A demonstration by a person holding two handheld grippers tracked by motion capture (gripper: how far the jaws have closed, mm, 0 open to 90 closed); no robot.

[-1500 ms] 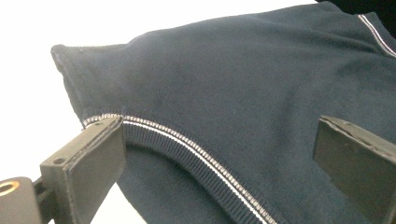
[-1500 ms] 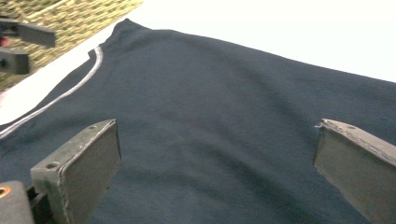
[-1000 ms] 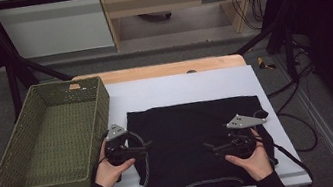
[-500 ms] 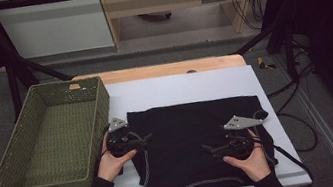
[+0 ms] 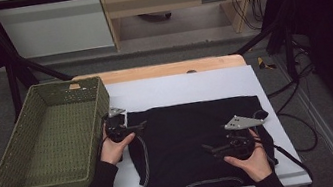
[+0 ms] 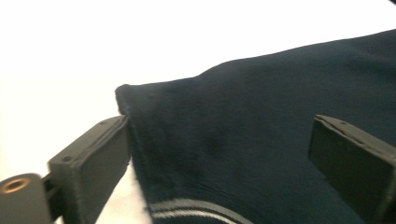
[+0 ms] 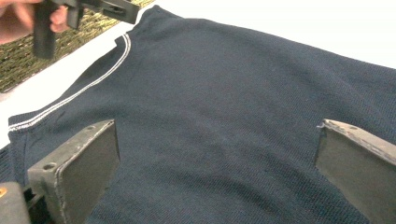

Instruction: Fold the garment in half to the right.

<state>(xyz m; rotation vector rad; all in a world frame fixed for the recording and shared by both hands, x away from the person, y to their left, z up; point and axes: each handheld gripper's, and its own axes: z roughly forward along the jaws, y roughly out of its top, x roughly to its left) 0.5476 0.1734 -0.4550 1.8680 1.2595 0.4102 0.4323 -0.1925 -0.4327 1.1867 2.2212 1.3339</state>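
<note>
1. Spread flat on the white table sheet point(image 5: 179, 89): a dark navy knitted garment with thin white piping along its seams point(image 5: 198, 144), just right of the green woven rectangular basket point(image 5: 50, 142) and not touching it.
2. Seen from the high view as nearly black; from the right gripper view point(image 7: 224, 107) as dark blue, ribbed, smooth and unfolded.
3. Held by the person's left hand point(image 5: 115, 149) between the basket and the garment: the black hand-held left gripper point(image 5: 132, 128), pointing away from the basket toward the garment's far corner on the basket side.
4. Jaws of that left gripper wide apart in its own view point(image 6: 219, 158), one just at the cloth's edge, the other over the cloth; nothing pinched between them. Hard to tell whether the near jaw touches the fabric.
5. That garment corner point(image 6: 122, 91) slightly raised and rounded, white piping visible low in the left gripper view.
6. Farther from the basket, over the garment's near right part: the black right gripper with a grey three-cornered plate on top point(image 5: 213, 148), cradled from below in the right hand point(image 5: 251, 158).
7. Its jaws also spread wide in the right gripper view point(image 7: 217, 172), hovering over plain cloth, clasping nothing.
8. Trailing off the garment's side away from the basket: a black cable point(image 5: 291, 157).
</note>
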